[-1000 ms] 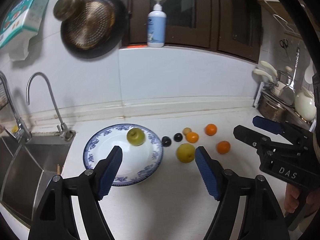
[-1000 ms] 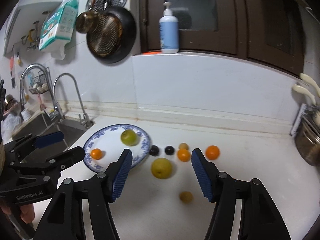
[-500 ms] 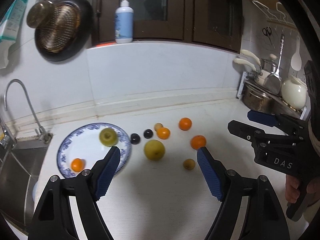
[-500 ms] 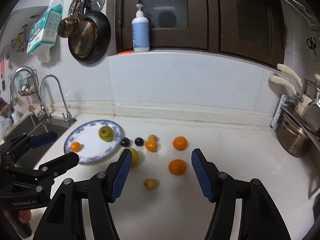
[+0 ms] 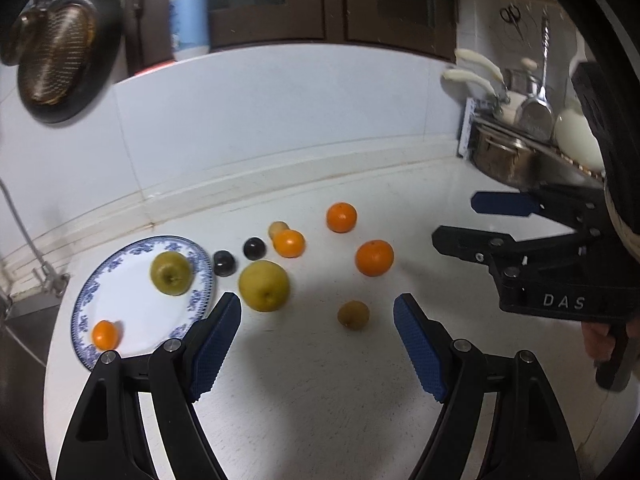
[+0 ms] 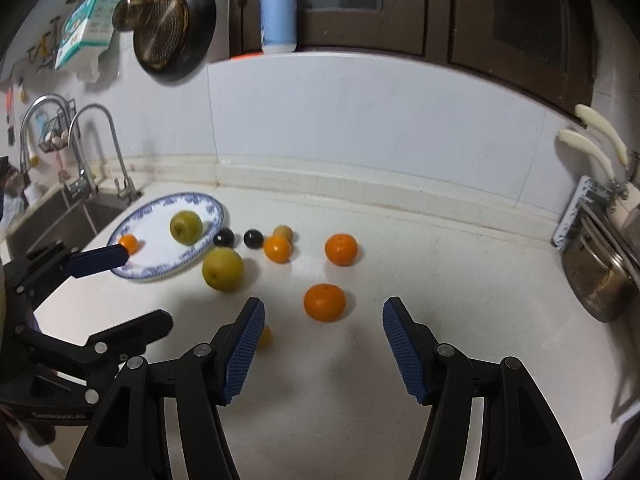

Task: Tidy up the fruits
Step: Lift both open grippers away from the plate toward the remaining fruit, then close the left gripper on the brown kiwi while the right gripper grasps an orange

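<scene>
Right now both of your grippers hang over the white counter [image 5: 320,400] with jaws spread and nothing between the pads. Your left gripper [image 5: 316,344] frames a small brownish fruit [image 5: 353,314] just ahead of it; your right gripper [image 6: 323,344] frames an orange [image 6: 324,302].

Your left camera alone shows the hand [image 5: 600,340] holding the right tool, a pair of scissors [image 5: 510,14] hung on the wall, and the small brownish fruit in full. From your right camera that fruit is only a sliver behind the left pad. Your right camera alone shows two taps [image 6: 100,140], the sink [image 6: 60,220], a wire basket [image 6: 54,136] and a boxed pack [image 6: 86,28] on the wall. Both views share the soap bottle [image 6: 279,12], the hanging pan [image 6: 176,28] and the pot rack [image 5: 532,136].

Count the fruit. On the blue-patterned plate [image 5: 132,320]: one green apple [image 5: 171,273] and one small orange [image 5: 105,335]. On the counter: three oranges, one large yellow-green pear [image 5: 264,286] just beside the plate's rim, two dark plums [image 5: 224,263] close together, and two small brownish fruits, the second one [image 5: 278,227] touching an orange [image 5: 289,243]. That makes ten pieces, two on the plate and eight off it.
</scene>
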Motion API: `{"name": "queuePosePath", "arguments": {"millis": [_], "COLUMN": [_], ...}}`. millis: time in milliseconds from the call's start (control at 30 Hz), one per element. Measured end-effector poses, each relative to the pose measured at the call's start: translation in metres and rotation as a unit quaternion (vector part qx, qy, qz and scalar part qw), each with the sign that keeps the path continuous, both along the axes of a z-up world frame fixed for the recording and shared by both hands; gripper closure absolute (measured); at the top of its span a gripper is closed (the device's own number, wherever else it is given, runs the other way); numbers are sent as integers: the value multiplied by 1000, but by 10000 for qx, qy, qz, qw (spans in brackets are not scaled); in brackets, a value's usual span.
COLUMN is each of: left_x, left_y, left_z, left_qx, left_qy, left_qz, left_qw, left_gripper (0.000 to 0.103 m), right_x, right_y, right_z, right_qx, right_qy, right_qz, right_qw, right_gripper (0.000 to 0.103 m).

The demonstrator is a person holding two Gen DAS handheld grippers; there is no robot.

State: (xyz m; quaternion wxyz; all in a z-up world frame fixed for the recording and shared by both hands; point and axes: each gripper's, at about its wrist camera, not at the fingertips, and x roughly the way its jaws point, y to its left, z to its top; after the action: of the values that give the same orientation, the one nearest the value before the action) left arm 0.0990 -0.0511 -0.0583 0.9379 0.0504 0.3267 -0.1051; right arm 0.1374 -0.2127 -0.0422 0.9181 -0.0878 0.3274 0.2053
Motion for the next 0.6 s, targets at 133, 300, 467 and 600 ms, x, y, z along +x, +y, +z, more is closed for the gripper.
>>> {"name": "queuePosePath", "arguments": {"millis": [133, 300, 467, 600], "left_x": [12, 29, 45, 54], "left_y": [-7, -13, -20, -22], "left_z": [-11, -25, -40, -51], "left_qx": [84, 63, 67, 43], "left_qy": [79, 342, 621, 817], "left_qz": [-213, -490, -676, -797], "left_qw": [9997, 9982, 9958, 9935], "left_gripper": [25, 32, 38, 41], "right_x": [13, 29, 43, 54], "right_y": [1, 4, 7, 12], "right_z": [-10, -24, -38, -50], "right_qx": [-110, -267, -345, -509], "right_qy": [91, 245, 450, 542], "right_qz": [168, 378, 567, 700], "right_qw": [9998, 9986, 9968, 9948], "right_gripper": [41, 41, 41, 43]}}
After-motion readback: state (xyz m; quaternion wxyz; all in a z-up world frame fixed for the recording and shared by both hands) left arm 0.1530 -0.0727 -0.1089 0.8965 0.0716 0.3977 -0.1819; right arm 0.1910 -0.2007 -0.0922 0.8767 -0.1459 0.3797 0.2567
